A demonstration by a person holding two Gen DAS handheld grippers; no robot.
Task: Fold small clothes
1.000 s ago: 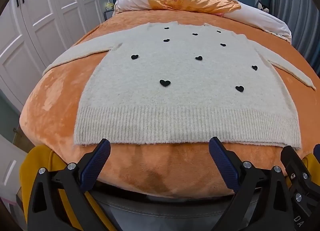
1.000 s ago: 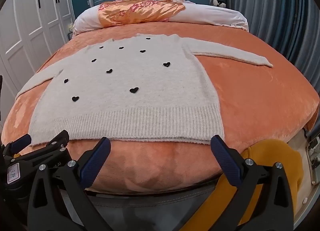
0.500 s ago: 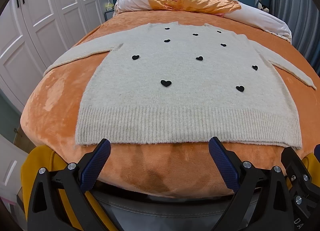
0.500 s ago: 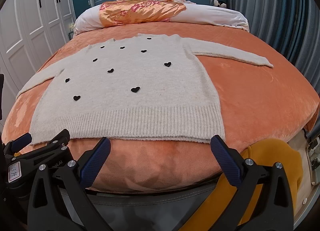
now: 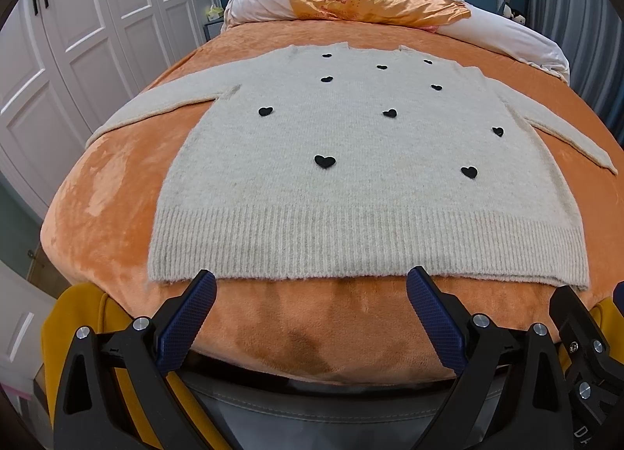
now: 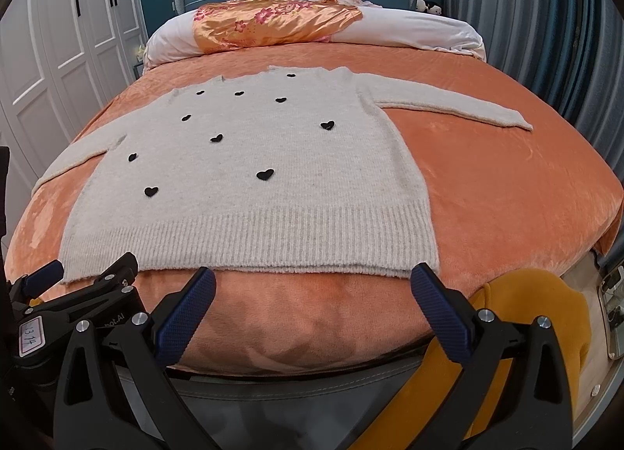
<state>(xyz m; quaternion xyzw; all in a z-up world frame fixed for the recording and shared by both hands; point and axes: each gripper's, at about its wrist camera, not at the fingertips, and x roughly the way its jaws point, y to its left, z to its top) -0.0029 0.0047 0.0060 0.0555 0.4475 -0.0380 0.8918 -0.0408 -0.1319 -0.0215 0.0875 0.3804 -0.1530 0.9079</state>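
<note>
Both the left gripper and right gripper hang at the near edge of the bed with fingers spread wide, holding nothing. The cream sweater with black hearts lies flat on the orange blanket, hem nearest, sleeves out sideways. Bare blanket runs right, pillows far, white wardrobe left.

A cream knitted sweater dotted with small black hearts lies flat and unfolded, front up, on an orange bed, both sleeves spread sideways and its ribbed hem at the near edge.
</note>
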